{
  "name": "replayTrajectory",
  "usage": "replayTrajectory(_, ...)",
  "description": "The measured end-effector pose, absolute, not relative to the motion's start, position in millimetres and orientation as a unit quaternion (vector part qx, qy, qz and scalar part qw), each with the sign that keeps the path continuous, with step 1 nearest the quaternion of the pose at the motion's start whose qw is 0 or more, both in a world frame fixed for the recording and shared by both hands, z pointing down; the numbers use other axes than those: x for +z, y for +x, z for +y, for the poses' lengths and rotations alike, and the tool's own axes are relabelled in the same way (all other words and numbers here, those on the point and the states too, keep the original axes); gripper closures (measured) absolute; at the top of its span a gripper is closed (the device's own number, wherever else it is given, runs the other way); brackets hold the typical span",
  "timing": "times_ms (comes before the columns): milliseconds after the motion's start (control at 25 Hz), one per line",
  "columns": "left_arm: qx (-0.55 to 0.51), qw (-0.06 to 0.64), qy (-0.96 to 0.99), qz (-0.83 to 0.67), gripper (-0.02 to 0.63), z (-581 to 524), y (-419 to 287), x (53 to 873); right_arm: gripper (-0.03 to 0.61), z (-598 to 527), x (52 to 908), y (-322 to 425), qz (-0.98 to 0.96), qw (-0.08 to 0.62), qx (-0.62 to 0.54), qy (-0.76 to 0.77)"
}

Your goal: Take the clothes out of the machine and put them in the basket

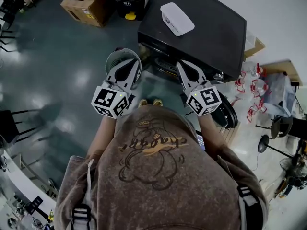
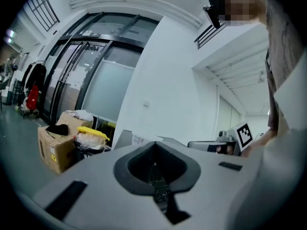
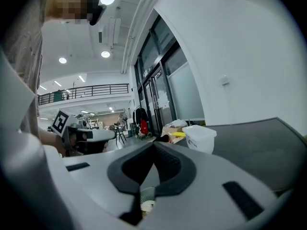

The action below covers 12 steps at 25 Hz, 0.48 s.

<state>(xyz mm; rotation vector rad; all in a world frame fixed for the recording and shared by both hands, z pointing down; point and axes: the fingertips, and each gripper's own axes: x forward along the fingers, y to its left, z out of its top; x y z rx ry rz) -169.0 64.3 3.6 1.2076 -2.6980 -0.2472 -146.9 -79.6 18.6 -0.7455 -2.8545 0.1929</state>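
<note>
Head view: left gripper (image 1: 126, 65), right gripper (image 1: 185, 67) both closed, empty, before black machine (image 1: 206, 30); basket (image 1: 112, 57) beside it, unloading seemingly unstarted.

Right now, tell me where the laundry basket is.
In the head view the round basket sits on the floor just left of the black machine, partly hidden under the left gripper.

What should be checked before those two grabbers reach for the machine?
1. The left gripper is empty: ok, jaws together with nothing between.
2. The right gripper is empty: ok, the same.
3. Jaws open for grabbing: not ok, both are shut.
4. The basket is close by: ok, on the floor by the left gripper.
5. The machine is open: cannot tell from these views.
6. The clothes are in sight: not ok, none visible.
</note>
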Motion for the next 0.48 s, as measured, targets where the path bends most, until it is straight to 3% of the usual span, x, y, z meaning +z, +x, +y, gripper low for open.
replayTrajectory(480, -0.098, 0.092, 0.393, -0.910, 0.604, 60.2, -167.4, -2.1, 0.583, -77.2, 13.4, -144.9, -0.954, 0.096, 0.056, -0.277)
